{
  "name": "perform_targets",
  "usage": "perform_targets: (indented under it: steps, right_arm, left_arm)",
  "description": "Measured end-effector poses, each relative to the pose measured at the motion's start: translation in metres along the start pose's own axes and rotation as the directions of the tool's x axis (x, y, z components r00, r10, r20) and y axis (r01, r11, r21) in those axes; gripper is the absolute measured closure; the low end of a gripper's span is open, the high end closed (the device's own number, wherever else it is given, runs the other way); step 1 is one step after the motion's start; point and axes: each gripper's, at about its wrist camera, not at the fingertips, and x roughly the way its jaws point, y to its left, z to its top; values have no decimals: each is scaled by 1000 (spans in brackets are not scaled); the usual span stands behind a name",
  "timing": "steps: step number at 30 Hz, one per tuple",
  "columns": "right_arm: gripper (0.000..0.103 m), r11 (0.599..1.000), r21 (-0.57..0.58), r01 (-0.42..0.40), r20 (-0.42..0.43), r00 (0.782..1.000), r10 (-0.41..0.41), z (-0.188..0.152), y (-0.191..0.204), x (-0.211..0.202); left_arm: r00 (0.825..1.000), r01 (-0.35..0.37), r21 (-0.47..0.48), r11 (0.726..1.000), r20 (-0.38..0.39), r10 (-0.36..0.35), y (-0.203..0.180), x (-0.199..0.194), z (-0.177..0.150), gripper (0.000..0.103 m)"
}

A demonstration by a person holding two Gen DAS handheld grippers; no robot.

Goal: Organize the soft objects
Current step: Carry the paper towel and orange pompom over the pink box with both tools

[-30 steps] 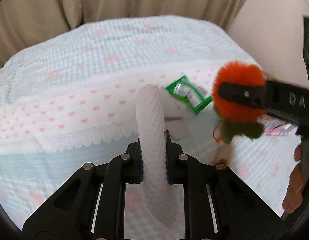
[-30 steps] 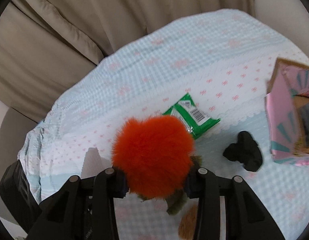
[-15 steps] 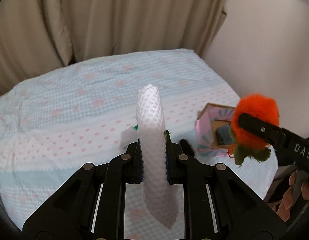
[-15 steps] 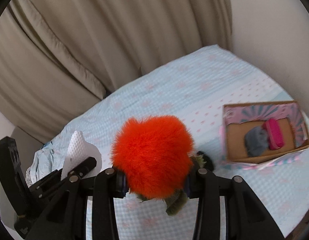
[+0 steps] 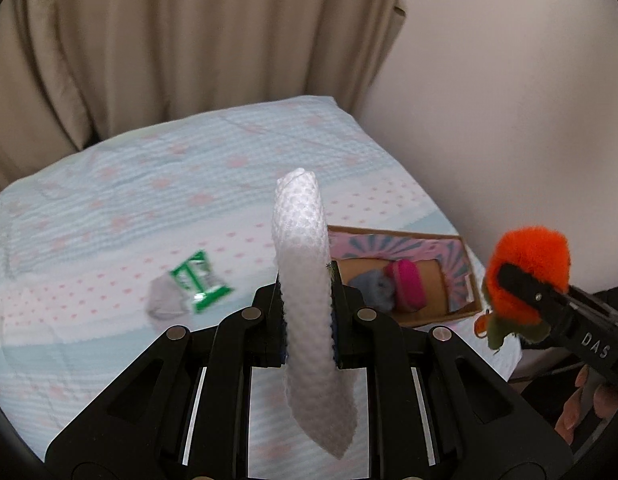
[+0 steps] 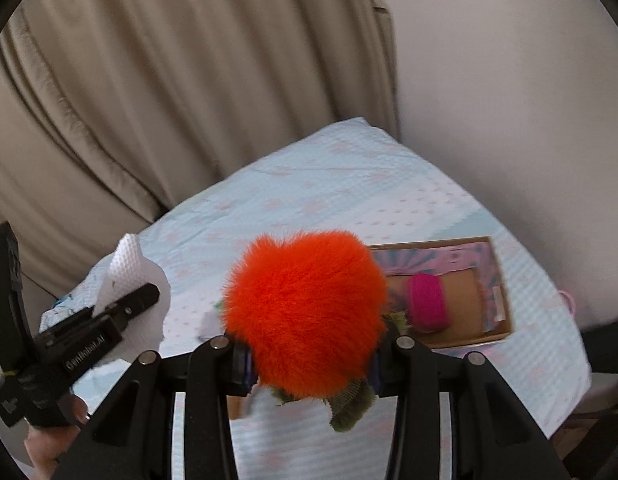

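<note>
- My left gripper (image 5: 307, 322) is pinching a white bumpy cloth (image 5: 305, 280). The cloth is folded thin and stands up tall between the pads, with one end poking up and the other end hanging down.
- My right gripper (image 6: 309, 354) is squeezing a fuzzy orange plush toy (image 6: 305, 312) with green leaves at the bottom. The jaws press into both sides of the fur.
- Both soft things are up in the air over the bed (image 5: 109, 208), not touching it.
- The cardboard box (image 6: 489, 328) sits on the bed near the wall corner. A pink soft roll (image 6: 427, 302) and a grey fuzzy thing (image 5: 373, 286) already lie inside it.
- In the right view the box is just past the orange toy and a bit to the right, so I think the right hand is nearer to it. In the left view the box is to the right of the cloth.
- Both grippers tip forward and down toward the bed.
- I think the next job is to bring each soft thing over the box and let go.
- A green packet (image 5: 199, 282) lies on the bed to the left, well away from the box.
</note>
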Motion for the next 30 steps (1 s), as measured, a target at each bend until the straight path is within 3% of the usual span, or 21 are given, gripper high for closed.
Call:
perform_targets:
  steps: [9,16,20,24,28,30]
  right_arm:
    - [65,999,9,51,-76,996,-51,26,-105,38]
    - [65,998,3,66,-190,980,-64,36,-163,104]
    - [65,997,1,77,-239,968,-75,33,-184,136]
    - [65,996,7,89,-287,954,-83,27,-199,168]
    - [65,994,5,107,-326,940,-99,23,-211,195]
    - [65,994,18,108,-339,936,-96,21,-216,204]
  left_arm:
    - [993,10,3,1000,-114,-10,-87,99,17,90]
    - [972,-19,-2,1000,-233,18,-109,183,19,90]
    - [947,-43,19,999,-317,47,-111,230,13,90]
    - [907,-46,16,999,-419,49,-105,278,9,90]
    - [877,-49,58,997,-475,70,-103,304,3,90]
    - [870,-41,77,996,-487,74,-104,310,-1,90]
